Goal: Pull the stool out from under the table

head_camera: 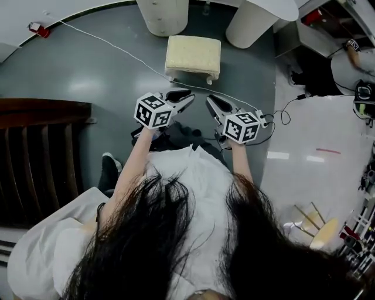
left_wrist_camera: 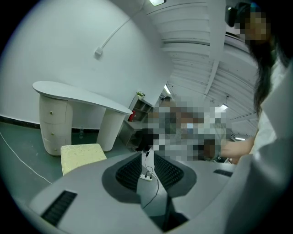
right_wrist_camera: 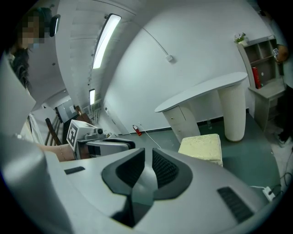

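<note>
The cream cushioned stool (head_camera: 193, 55) stands on the grey floor just in front of the white table's two legs (head_camera: 164, 14), clear of the tabletop. It also shows in the left gripper view as the stool (left_wrist_camera: 82, 155) beside the white table (left_wrist_camera: 82, 96), and in the right gripper view as the stool (right_wrist_camera: 201, 147) before the table (right_wrist_camera: 201, 93). My left gripper (head_camera: 188, 98) and right gripper (head_camera: 210, 101) hover side by side short of the stool, not touching it. Both are shut with nothing between the jaws, as the left gripper (left_wrist_camera: 147, 157) and right gripper (right_wrist_camera: 147, 160) show in their own views.
A white cable (head_camera: 117, 50) runs across the floor past the stool to a power strip (left_wrist_camera: 146, 176). A dark wooden slatted piece (head_camera: 35, 158) stands at the left. A shelf unit (right_wrist_camera: 263, 77) sits right of the table. Another person (head_camera: 351, 64) is at the far right.
</note>
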A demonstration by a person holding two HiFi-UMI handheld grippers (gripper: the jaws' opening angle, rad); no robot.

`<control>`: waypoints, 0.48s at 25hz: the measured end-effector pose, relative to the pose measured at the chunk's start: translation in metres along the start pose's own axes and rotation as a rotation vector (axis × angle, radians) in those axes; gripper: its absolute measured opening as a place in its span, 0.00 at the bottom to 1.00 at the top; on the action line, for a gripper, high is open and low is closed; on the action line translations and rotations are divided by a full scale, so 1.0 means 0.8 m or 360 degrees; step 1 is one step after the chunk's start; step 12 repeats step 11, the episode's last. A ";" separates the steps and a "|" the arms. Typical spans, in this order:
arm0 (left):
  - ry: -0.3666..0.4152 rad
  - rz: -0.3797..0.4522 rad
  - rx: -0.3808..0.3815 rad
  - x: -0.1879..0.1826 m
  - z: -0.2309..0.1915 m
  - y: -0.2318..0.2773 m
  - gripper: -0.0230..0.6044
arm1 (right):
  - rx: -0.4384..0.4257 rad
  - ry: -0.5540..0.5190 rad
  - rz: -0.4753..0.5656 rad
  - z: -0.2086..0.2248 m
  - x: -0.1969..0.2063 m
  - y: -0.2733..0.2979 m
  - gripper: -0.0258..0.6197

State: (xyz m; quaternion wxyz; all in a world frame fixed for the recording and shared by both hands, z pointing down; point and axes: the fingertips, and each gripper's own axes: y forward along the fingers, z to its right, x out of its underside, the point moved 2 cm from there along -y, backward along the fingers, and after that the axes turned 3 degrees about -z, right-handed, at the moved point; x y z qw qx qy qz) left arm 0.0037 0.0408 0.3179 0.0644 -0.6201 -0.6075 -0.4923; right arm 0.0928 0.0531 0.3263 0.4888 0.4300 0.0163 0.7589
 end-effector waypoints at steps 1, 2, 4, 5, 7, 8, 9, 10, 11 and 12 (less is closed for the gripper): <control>0.0004 0.0000 -0.0005 -0.002 0.002 0.000 0.19 | -0.0001 0.0000 0.0003 0.000 -0.001 -0.002 0.14; 0.0008 0.0001 -0.0009 -0.004 0.003 0.000 0.19 | 0.0000 -0.0001 0.0005 0.001 -0.002 -0.005 0.14; 0.0013 0.0007 -0.0013 -0.008 0.005 0.000 0.19 | 0.0002 -0.0003 0.0009 0.002 -0.003 -0.008 0.14; 0.0015 0.0010 -0.0013 -0.010 0.005 0.000 0.19 | 0.0003 -0.0003 0.0010 0.002 -0.004 -0.009 0.14; 0.0019 0.0015 -0.0016 -0.013 0.005 -0.001 0.19 | 0.0004 -0.0003 0.0011 0.003 -0.005 -0.010 0.14; 0.0022 0.0016 -0.0018 -0.014 0.005 -0.002 0.19 | 0.0005 -0.0004 0.0013 0.003 -0.006 -0.010 0.14; 0.0025 0.0019 -0.0021 -0.016 0.004 -0.002 0.19 | 0.0005 -0.0005 0.0016 0.003 -0.008 -0.011 0.14; 0.0027 0.0021 -0.0024 -0.018 0.004 -0.003 0.19 | 0.0006 -0.0007 0.0019 0.004 -0.010 -0.011 0.14; 0.0029 0.0024 -0.0028 -0.019 0.003 -0.003 0.19 | 0.0008 -0.0009 0.0022 0.005 -0.012 -0.011 0.14; 0.0029 0.0024 -0.0028 -0.019 0.003 -0.003 0.19 | 0.0008 -0.0009 0.0022 0.005 -0.012 -0.011 0.14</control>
